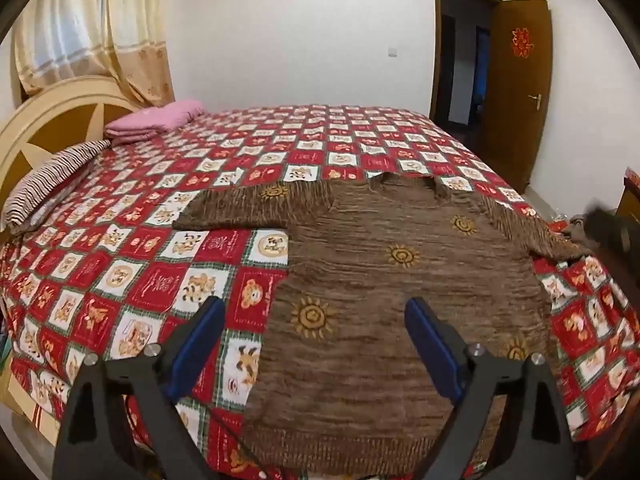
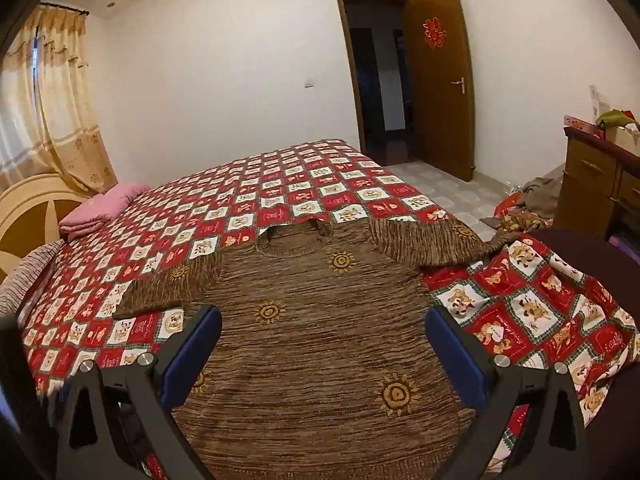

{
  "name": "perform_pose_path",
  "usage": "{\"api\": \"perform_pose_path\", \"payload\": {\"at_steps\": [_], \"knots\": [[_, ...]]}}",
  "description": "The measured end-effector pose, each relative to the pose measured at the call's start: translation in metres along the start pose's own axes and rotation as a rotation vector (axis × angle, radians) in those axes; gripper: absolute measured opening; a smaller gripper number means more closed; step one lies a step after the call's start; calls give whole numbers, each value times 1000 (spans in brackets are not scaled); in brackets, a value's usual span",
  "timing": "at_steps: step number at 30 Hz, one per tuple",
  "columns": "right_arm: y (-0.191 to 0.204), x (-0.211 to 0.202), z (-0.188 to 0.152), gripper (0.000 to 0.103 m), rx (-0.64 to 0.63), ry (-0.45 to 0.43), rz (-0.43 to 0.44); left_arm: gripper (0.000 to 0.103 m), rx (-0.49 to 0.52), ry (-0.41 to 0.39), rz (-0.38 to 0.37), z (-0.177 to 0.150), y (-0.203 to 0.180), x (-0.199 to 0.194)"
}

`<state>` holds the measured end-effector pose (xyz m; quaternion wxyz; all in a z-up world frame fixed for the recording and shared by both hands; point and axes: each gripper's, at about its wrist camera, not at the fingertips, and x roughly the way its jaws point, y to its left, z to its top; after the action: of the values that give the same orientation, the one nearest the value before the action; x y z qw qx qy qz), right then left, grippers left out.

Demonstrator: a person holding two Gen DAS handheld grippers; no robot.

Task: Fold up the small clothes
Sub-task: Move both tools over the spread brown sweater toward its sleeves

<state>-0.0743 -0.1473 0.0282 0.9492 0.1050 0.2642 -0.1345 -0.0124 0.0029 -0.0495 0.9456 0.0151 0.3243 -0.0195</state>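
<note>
Brown knitted sweater [image 1: 384,280] with sun motifs lies flat on the bed [image 1: 168,248], neck away from the cameras, sleeves spread. Its right sleeve end droops over the bed's edge, out of sight, and its hem is cut off behind the fingers. Left hand-held gripper [image 1: 316,344] hangs above the sweater's left side, spread wide, holding nothing. Right hand-held gripper [image 2: 324,354] hangs over its middle, equally spread and empty.

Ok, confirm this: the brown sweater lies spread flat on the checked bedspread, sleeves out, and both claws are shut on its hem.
Wrong on the claws. The left claw and right claw both stand open above the brown sweater, gripping nothing, as each wrist view shows. The sweater does lie spread flat on the checked bedspread, sleeves out.
</note>
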Motion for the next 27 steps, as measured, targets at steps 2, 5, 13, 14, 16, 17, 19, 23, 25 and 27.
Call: {"api": "perform_pose_path", "payload": {"at_steps": [2, 5, 13, 14, 16, 17, 19, 23, 25, 27], "knots": [[-4, 0, 1, 102, 13, -3, -8, 94, 25, -7, 32, -11, -3, -5], [-10, 1, 2, 102, 36, -4, -17, 94, 10, -7, 39, -20, 3, -12], [-12, 3, -2, 102, 49, 10, -11, 103, -11, -21, -33, -28, 6, -16], [-11, 3, -3, 102, 46, 9, -11, 103, -1, -24, -45, -29, 4, -17], [-10, 3, -4, 102, 41, 9, -9, 103, 25, -38, -59, -28, -1, -19], [-9, 3, -5, 102, 38, 10, -10, 103, 30, -46, -60, -27, -2, -19], [-9, 4, -6, 102, 36, 11, -11, 103, 30, -56, -60, -23, -1, -19], [-9, 6, -6, 102, 38, 13, -16, 103, 26, -42, -23, -7, 2, -5], [-11, 8, -6, 102, 42, 15, -26, 103, 40, -44, 6, 0, -1, 2], [-14, 11, -7, 102, 46, 18, -35, 103, 68, -58, 38, 6, -6, 7]]}}
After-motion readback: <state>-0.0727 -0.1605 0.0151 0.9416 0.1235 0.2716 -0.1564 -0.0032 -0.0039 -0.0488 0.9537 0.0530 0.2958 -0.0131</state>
